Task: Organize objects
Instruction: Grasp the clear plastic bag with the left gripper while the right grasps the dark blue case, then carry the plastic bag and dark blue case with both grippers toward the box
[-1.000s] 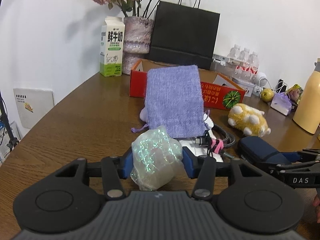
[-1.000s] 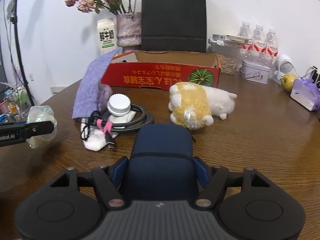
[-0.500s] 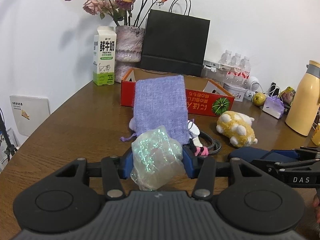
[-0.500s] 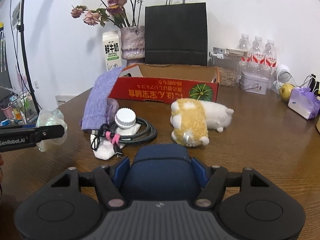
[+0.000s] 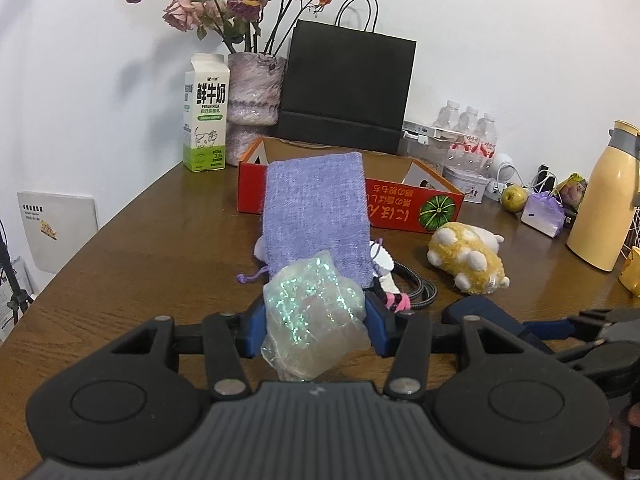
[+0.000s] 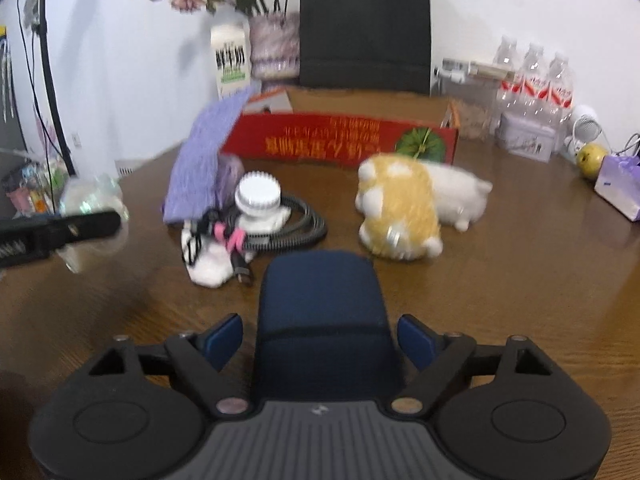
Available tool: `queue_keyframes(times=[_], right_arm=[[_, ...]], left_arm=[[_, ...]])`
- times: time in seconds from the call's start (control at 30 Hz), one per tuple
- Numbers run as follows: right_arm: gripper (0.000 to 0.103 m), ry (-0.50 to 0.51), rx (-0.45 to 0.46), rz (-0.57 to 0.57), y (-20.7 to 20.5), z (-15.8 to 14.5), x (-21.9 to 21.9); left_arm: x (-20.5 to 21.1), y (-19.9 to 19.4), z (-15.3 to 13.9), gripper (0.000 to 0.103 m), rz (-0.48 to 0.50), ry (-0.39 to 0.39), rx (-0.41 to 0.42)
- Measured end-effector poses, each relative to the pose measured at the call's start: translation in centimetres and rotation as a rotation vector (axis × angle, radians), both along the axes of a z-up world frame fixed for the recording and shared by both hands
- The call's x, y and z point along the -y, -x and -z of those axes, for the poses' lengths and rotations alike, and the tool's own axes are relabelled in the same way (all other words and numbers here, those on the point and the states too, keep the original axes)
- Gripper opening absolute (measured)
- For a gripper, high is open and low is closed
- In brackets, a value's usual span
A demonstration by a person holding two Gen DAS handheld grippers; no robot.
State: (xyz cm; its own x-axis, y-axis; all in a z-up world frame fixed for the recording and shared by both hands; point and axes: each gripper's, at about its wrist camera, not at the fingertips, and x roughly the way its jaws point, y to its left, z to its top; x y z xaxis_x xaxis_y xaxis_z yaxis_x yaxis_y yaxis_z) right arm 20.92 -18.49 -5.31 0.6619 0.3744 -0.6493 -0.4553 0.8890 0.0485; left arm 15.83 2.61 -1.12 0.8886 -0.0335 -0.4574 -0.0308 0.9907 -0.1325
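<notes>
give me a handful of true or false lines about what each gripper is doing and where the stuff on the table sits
1. The left gripper is shut on the iridescent clear plastic pouch. True.
2. The right gripper clamps the dark blue fabric case. False: its blue pads stand apart from the case's sides, so it is open.
3. The lilac woven drawstring bag leans against the red cardboard box. True.
4. The yellow and white plush toy lies inside the red box. False: it lies on the brown wooden table, in front of the box.
5. The milk carton stands upright beside the flower vase. True.
</notes>
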Motion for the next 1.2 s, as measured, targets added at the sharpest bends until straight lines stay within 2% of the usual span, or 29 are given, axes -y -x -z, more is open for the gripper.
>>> queue_keyframes(times=[0.03,0.07,0.1,0.23,0.67,1.0,1.2], right_arm=[[0.081,0.013,0.014,0.0,0.1,0.3,-0.2],[0.073,0.022,0.034,0.002,0.3,0.4,-0.3],[0.069,0.014,0.037,0.0,0.4,0.3,-0.2],[0.065,0.036,0.074,-0.009,0.9,-0.1,-0.1],[0.064,-0.015,0.157,-0.006,-0.2,-4.0,-0.1],[0.064,-0.069,0.223,0.005,-3.4,-7.4,-1.5],[0.064,-0.095,0.241,0.015,-6.1,-8.1,-2.3]], left_arm=[[-0.1,0.0,0.0,0.05,-0.001,0.001,-0.002],[-0.2,0.0,0.1,0.05,-0.002,0.003,-0.004],[-0.2,0.1,0.1,0.05,-0.002,0.004,-0.006],[-0.3,0.0,0.0,0.05,0.0,0.004,-0.001],[0.8,-1.6,-2.9,0.05,0.036,-0.019,0.06],[1.3,-6.2,-6.2,0.049,0.023,-0.01,0.102],[1.4,-9.4,-7.1,0.048,0.005,0.004,0.114]])
